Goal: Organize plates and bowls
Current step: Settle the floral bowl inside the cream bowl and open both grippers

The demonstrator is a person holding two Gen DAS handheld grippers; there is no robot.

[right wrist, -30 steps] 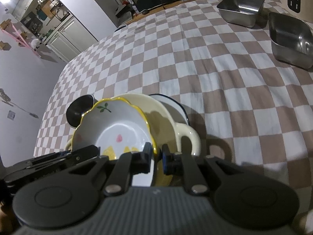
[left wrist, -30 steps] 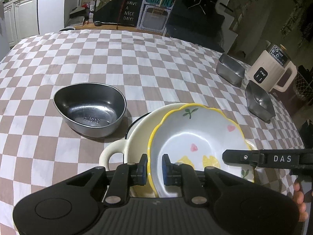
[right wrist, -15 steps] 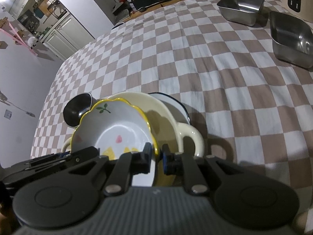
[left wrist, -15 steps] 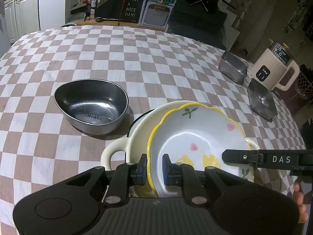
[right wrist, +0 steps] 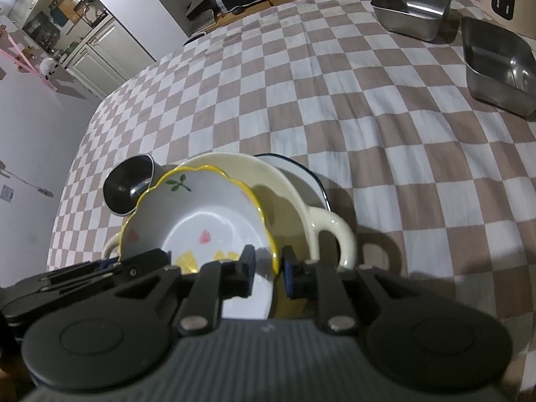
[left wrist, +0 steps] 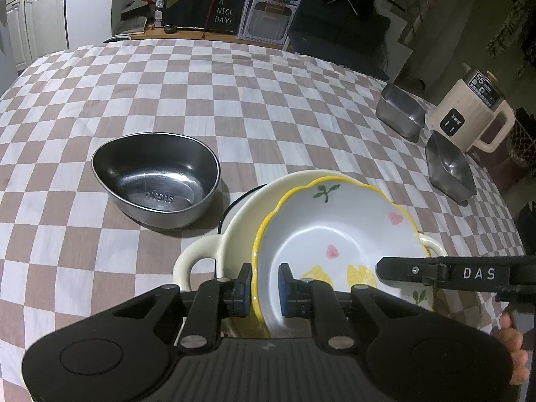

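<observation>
Both tongs are set on opposite sides of the flowered bowl's point(left wrist: 338, 231) yellow rim. Left tongs point(left wrist: 264, 288) are nearly shut across the rim, though pad contact cannot be told; right tongs point(right wrist: 269, 269) have just been opening, the rim between the jaws with a gap showing. The bowl is nested, tilted, in the cream two-handled dish point(left wrist: 241, 227) on the checked bench point(left wrist: 234, 100), directly ahead of both. Otherwise, little is changed since a second ago. The steel bowl point(left wrist: 155, 177) is left apart.
</observation>
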